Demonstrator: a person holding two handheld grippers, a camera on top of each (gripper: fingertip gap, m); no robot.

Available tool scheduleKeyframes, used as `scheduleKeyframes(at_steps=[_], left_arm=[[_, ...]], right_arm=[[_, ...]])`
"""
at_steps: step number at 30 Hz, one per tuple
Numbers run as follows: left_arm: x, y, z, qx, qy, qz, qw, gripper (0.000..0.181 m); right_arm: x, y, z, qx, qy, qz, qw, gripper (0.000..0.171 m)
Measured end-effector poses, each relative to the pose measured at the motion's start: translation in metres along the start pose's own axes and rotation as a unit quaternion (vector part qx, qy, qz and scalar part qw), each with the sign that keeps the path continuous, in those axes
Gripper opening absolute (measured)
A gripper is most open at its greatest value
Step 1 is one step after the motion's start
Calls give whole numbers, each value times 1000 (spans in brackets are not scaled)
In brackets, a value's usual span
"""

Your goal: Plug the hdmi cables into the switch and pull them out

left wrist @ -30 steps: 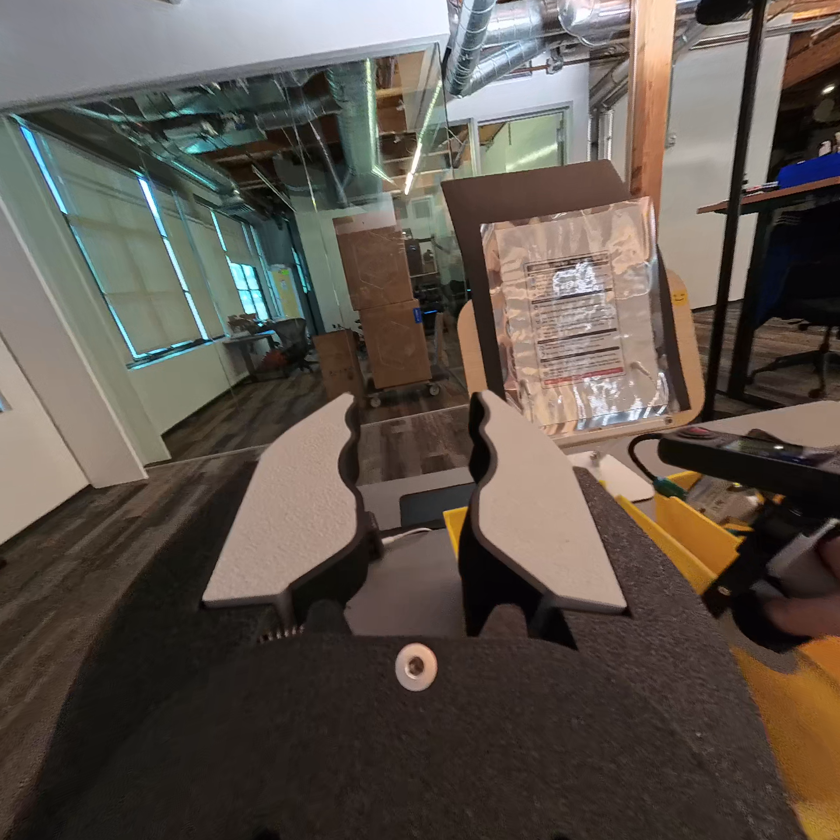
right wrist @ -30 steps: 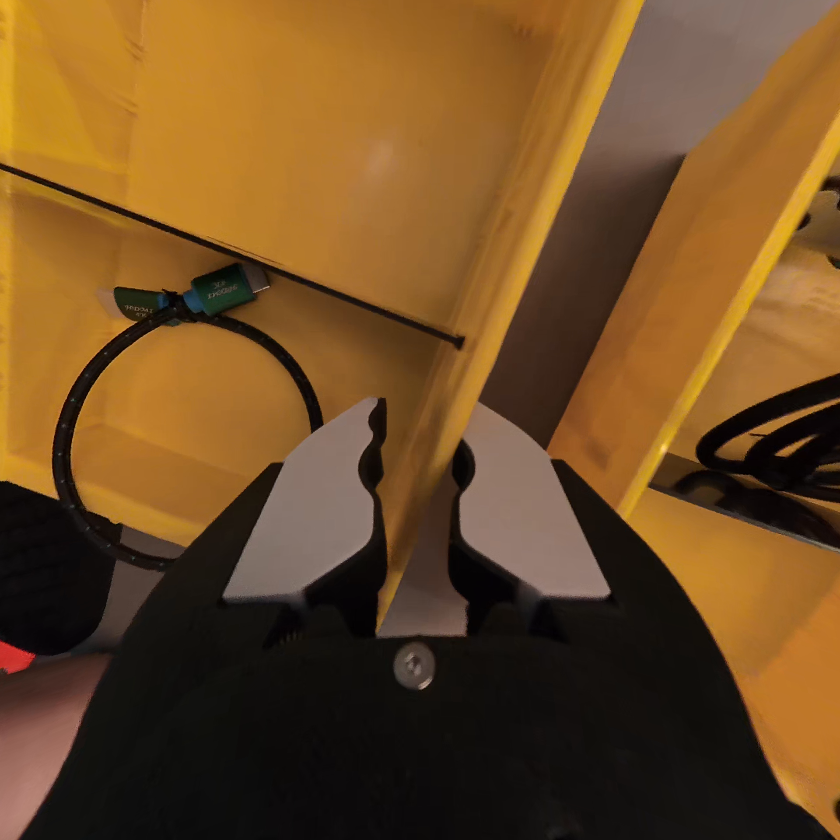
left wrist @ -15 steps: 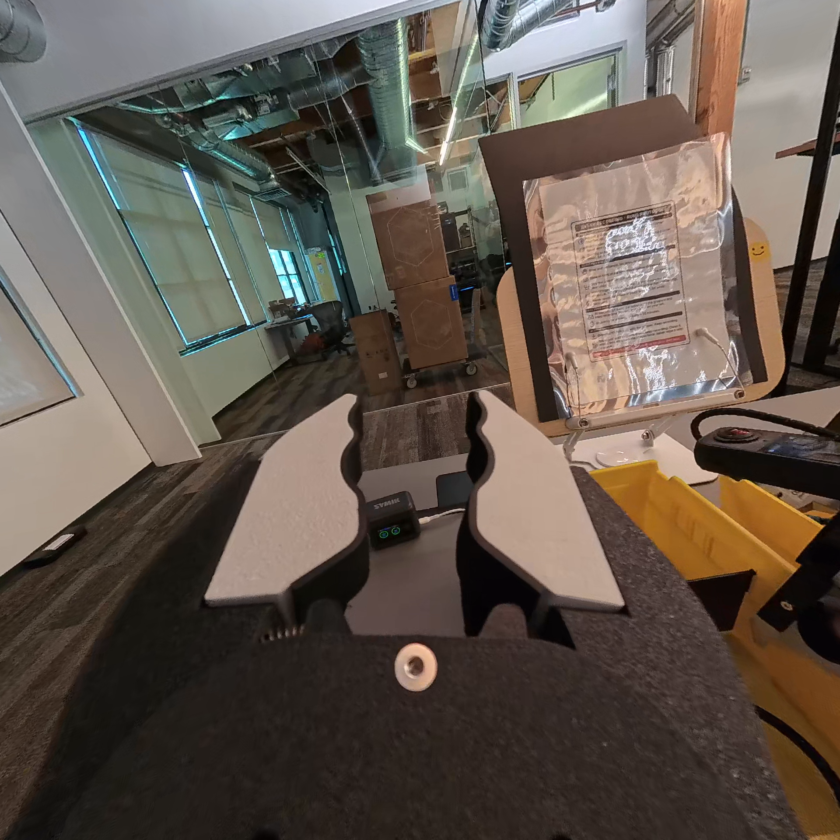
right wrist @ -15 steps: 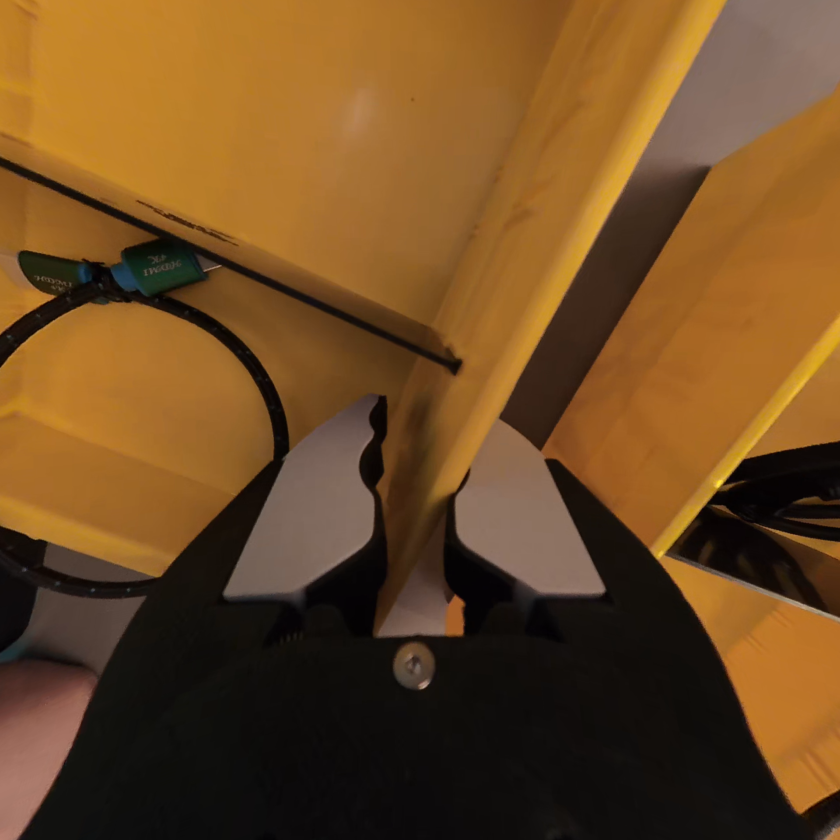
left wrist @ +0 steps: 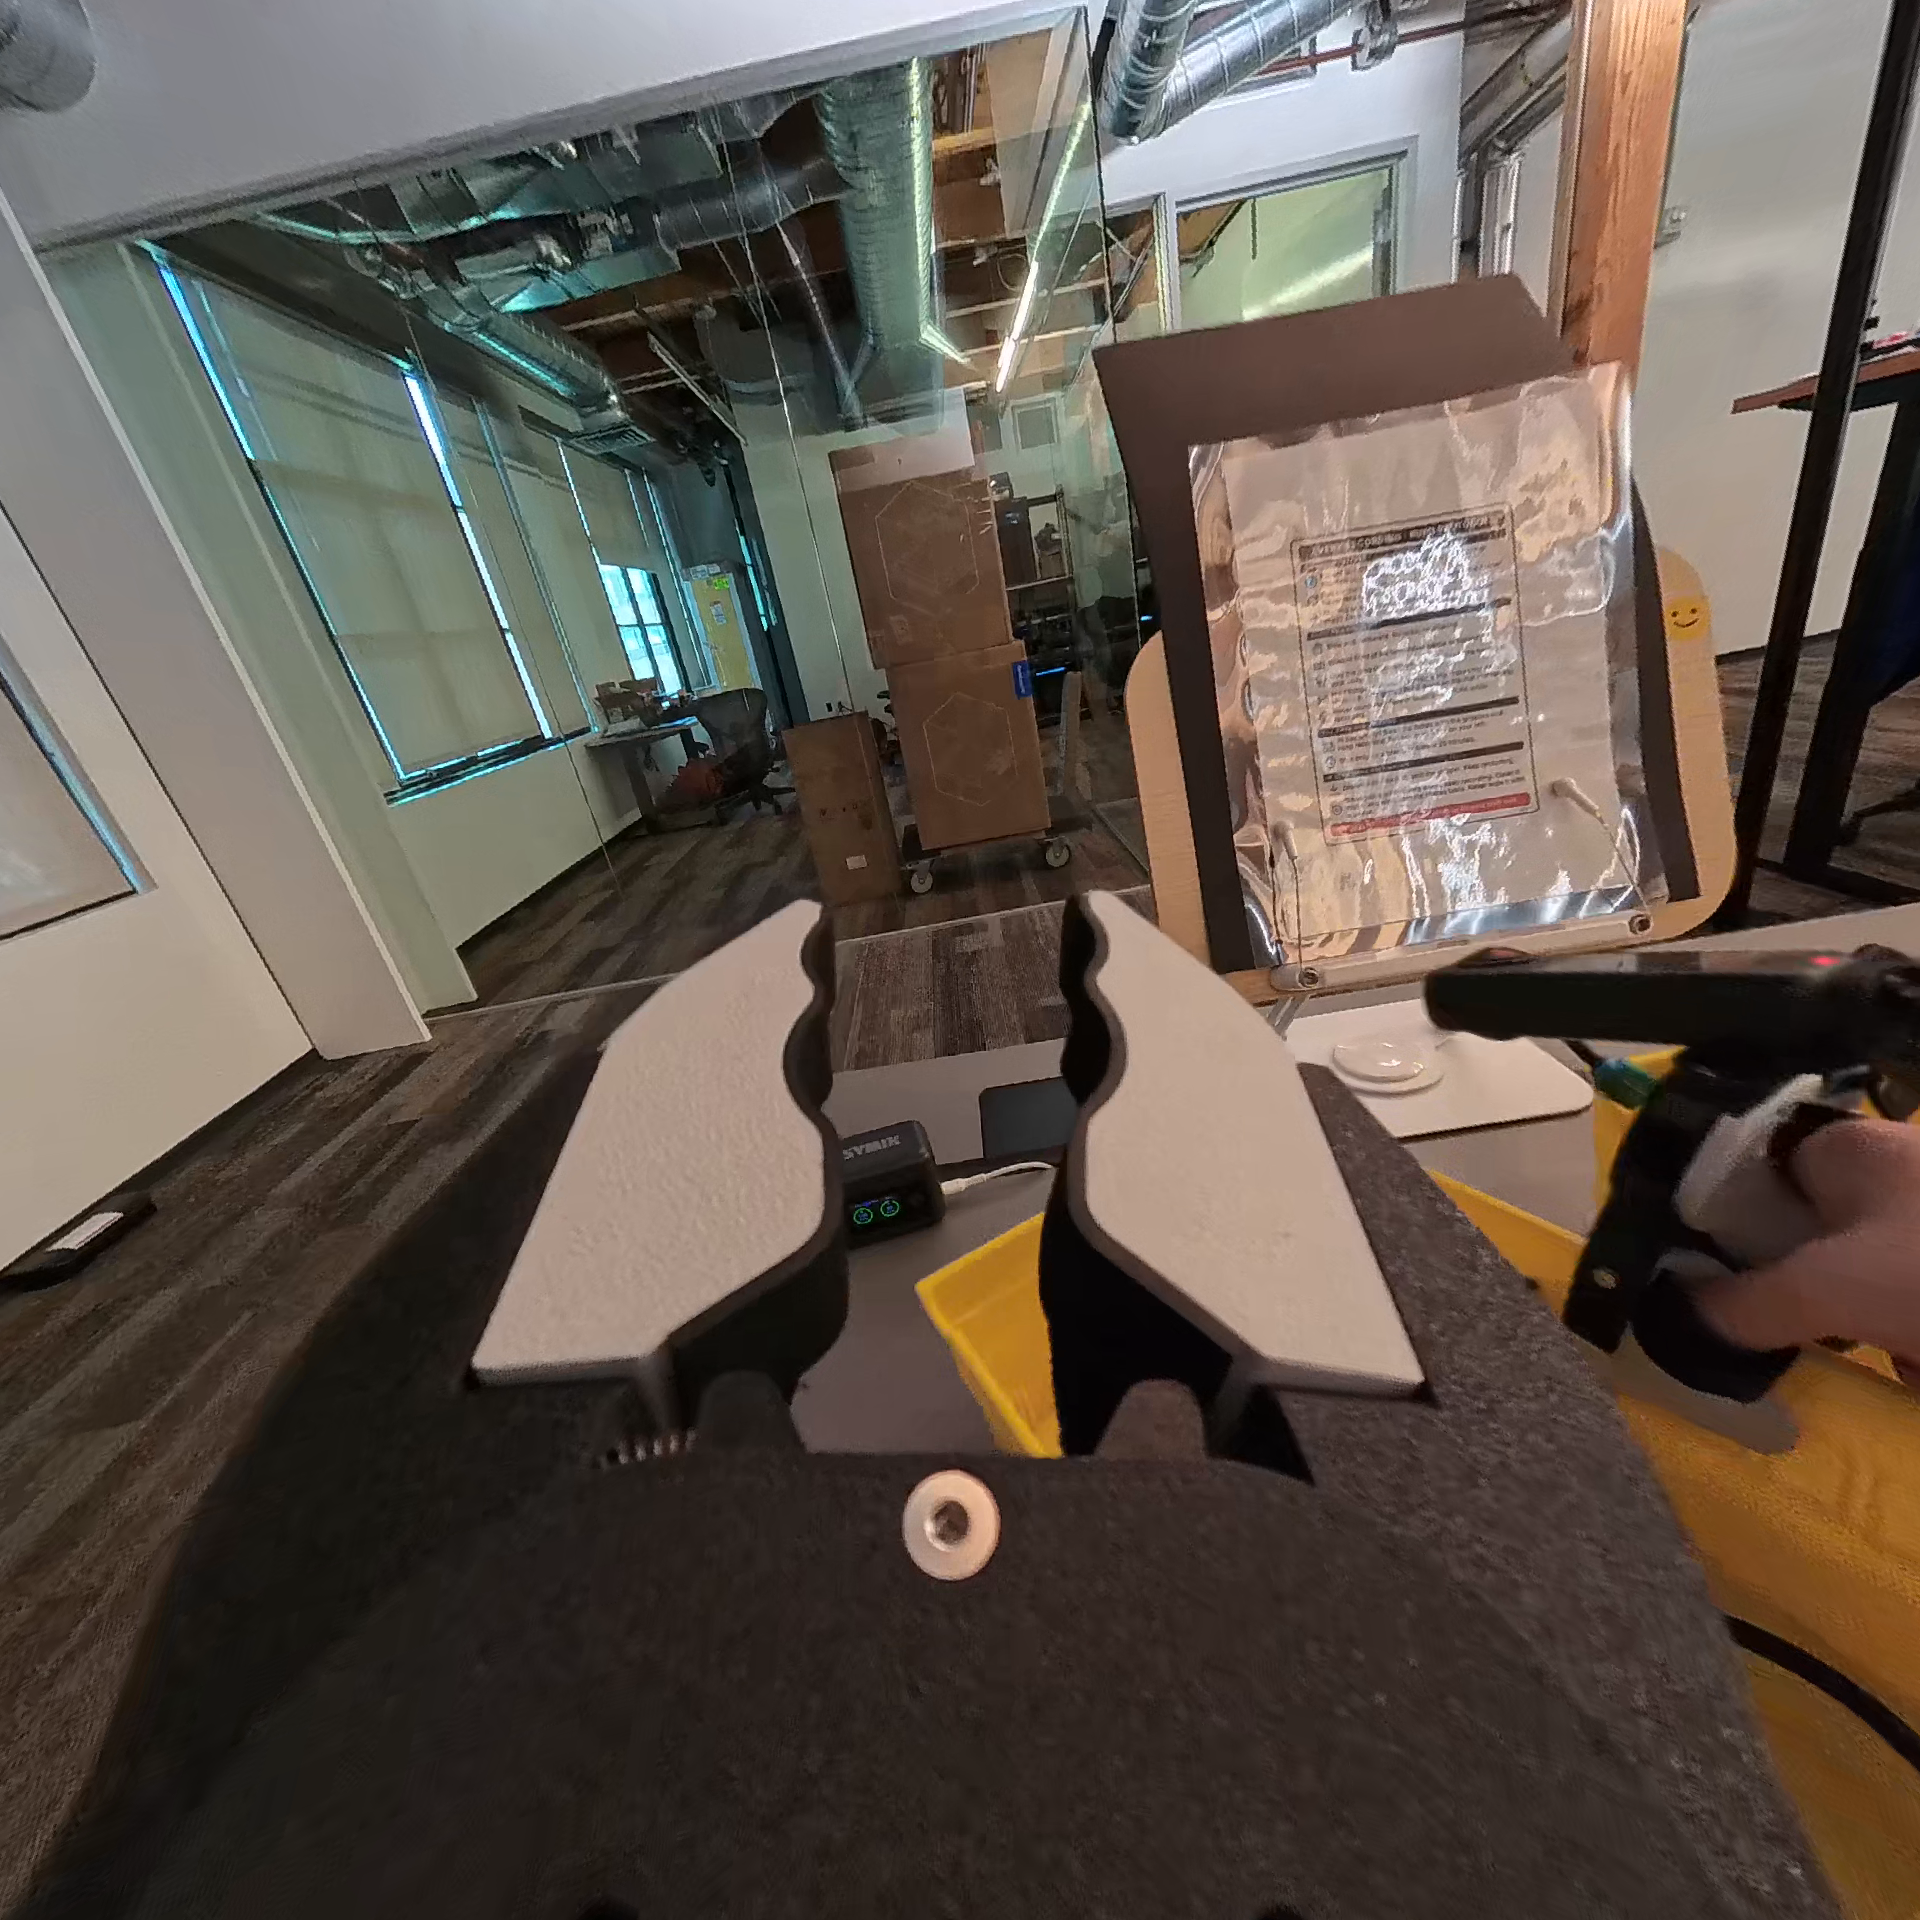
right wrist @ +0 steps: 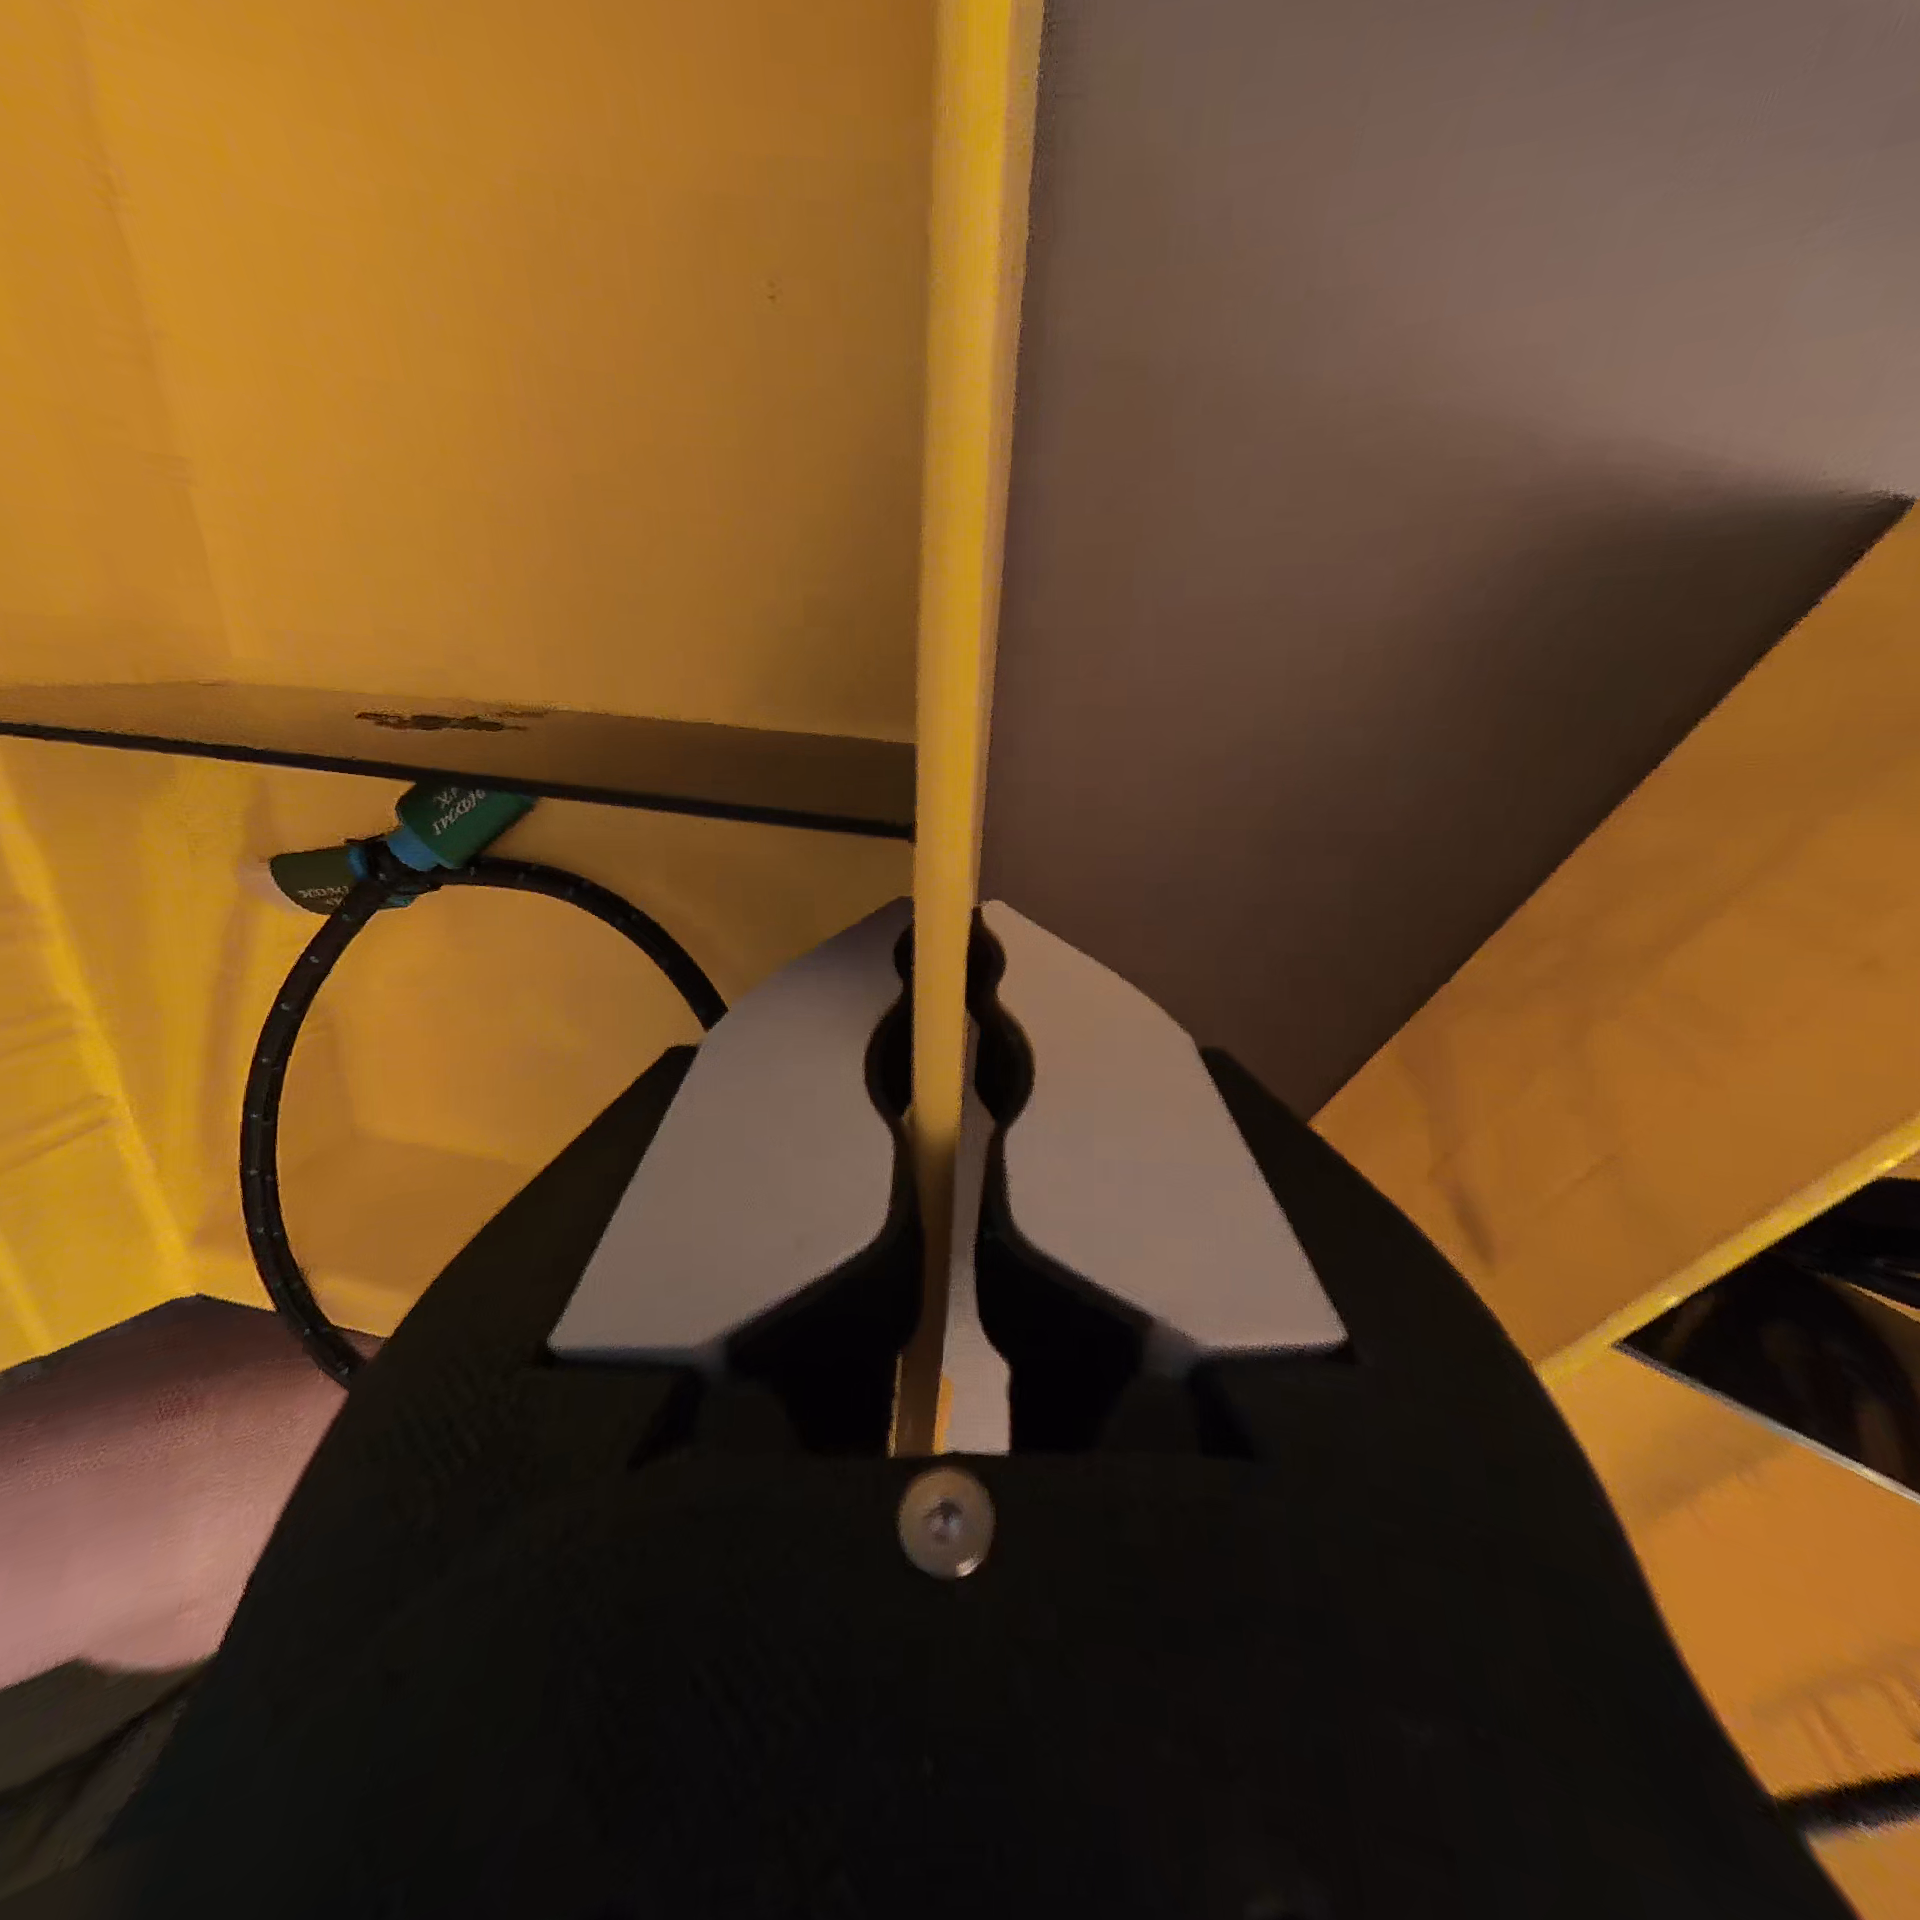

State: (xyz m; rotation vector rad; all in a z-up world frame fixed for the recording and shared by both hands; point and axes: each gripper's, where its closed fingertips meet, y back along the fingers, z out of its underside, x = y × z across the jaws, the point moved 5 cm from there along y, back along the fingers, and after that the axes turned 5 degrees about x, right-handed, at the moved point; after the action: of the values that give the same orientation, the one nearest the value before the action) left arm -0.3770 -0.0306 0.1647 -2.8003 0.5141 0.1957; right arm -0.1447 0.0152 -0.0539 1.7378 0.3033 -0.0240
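My right gripper (right wrist: pixel 945 914) is shut on the thin upright wall (right wrist: pixel 971 468) of a yellow bin. Inside that bin lies a coiled black braided HDMI cable (right wrist: pixel 272 1049) with two green plugs (right wrist: pixel 457 826) by a black divider. My left gripper (left wrist: pixel 945 904) is open and empty, held above the table. A small black box with green lights (left wrist: pixel 885 1184) sits on the table between its fingers, with a white lead going into it. A yellow bin corner (left wrist: pixel 987 1309) shows below. The right gripper (left wrist: pixel 1662 997) and the hand holding it show at the right of the left wrist view.
A second yellow bin (right wrist: pixel 1610 987) with black cables (right wrist: pixel 1870 1247) stands to the right, with grey table (right wrist: pixel 1455 520) between the bins. A wooden stand with a plastic-sleeved sheet (left wrist: pixel 1403 675) stands at the table's back. A hand (right wrist: pixel 104 1507) is at lower left. My hands' fingertips stand some 35 cm from each other.
My right gripper has closed onto the bin wall, which now stands upright in its view. My left gripper has shifted; the yellow bin corner now shows between its fingers.
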Motion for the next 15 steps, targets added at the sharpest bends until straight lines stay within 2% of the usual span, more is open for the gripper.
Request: scheduleKeyframes(at_steps=[4, 7, 11, 15], left_arm=[[-4, 20, -17, 35, 10, -3, 999, 40], [-8, 38, -34, 95, 57, 17, 994, 36], [-16, 59, -42, 130, 156, 70, 977, 37], [-28, 67, -38, 137, 182, 75, 971, 38]], right_arm=[[-17, 27, -8, -21, 28, -9, 999, 7], [-24, 66, -18, -15, 53, -17, 998, 7], [-4, 146, -28, 9, 58, -14, 998, 7], [46, 244, -13, 38, 28, -19, 999, 7]])
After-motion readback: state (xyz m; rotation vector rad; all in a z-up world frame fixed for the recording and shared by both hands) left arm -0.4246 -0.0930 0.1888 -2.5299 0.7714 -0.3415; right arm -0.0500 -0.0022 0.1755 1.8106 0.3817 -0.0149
